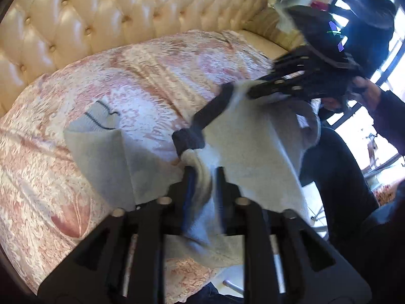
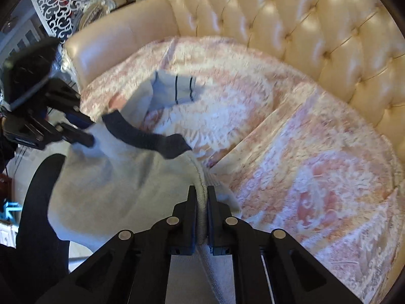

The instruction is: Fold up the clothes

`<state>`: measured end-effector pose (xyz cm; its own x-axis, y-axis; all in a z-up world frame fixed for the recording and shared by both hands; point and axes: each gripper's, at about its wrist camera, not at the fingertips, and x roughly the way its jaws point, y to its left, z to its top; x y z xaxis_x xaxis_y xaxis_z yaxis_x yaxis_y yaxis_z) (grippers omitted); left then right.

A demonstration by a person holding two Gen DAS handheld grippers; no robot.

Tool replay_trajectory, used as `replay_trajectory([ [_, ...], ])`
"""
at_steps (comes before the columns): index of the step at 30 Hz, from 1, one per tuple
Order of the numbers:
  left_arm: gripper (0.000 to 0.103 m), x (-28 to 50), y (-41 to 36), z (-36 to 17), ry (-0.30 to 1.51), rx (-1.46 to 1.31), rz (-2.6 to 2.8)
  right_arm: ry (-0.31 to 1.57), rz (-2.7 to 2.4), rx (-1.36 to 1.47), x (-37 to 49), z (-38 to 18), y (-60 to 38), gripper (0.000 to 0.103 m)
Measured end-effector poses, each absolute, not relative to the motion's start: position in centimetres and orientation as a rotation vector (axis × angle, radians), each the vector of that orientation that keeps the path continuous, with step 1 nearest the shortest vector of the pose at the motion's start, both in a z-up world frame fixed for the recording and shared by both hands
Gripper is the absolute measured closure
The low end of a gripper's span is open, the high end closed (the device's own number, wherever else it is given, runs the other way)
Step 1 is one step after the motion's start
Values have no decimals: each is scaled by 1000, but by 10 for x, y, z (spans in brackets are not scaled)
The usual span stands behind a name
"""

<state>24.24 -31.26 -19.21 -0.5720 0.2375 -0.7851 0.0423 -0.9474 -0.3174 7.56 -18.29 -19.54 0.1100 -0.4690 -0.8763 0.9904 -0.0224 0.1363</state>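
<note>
A pale grey sweater (image 1: 253, 147) with a dark collar (image 1: 202, 119) hangs stretched between my two grippers above the sofa seat. My left gripper (image 1: 203, 174) is shut on a bunched edge of it near the collar. The right gripper (image 1: 255, 91) shows at the upper right of the left wrist view, clamped on the other shoulder. In the right wrist view the right gripper (image 2: 201, 192) is shut on the sweater (image 2: 114, 177) edge, and the left gripper (image 2: 86, 136) pinches the far side. A striped cuff (image 2: 177, 88) trails on the cover; the striped cuff (image 1: 101, 116) also lies at left.
The sofa seat wears a pink and white patterned cover (image 1: 76, 177) and cover (image 2: 303, 164). A cream tufted backrest (image 1: 88, 20) and backrest (image 2: 303, 25) curves behind. The person's dark sleeve (image 1: 387, 116) and leg (image 2: 43, 215) are close by. Another person (image 1: 367, 12) stands by the window.
</note>
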Motion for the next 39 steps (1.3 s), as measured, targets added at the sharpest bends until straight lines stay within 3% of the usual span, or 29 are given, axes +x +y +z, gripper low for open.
replay_trajectory([
  [2, 40, 244, -320, -195, -512, -1378, 2668, 719, -1378, 915, 76, -186, -175, 97],
  [3, 36, 244, -323, -196, -537, -1369, 2677, 710, -1391, 908, 76, -183, -172, 97],
  [14, 35, 229, -352, -224, -755, -1303, 2526, 681, -1427, 851, 91, -159, -147, 97],
  [15, 40, 226, -352, -228, -772, -1308, 2500, 679, -1428, 848, 92, -157, -146, 97],
  [16, 51, 224, -353, -232, -779, -1315, 2478, 675, -1432, 846, 93, -156, -144, 97],
  [17, 88, 222, -351, -236, -772, -1334, 2447, 672, -1435, 843, 93, -155, -143, 97],
  [18, 93, 221, -346, -236, -746, -1350, 2435, 668, -1439, 841, 94, -153, -142, 97],
  [22, 95, 228, -326, -212, -668, -1336, 2484, 666, -1458, 832, 98, -151, -136, 97],
  [27, 95, 252, -310, -130, -544, -1204, 2710, 592, -1533, 775, 103, -127, -116, 97],
  [39, 95, 282, -256, 96, 6, -877, 3222, 407, -1744, 419, 124, 51, -79, 97],
])
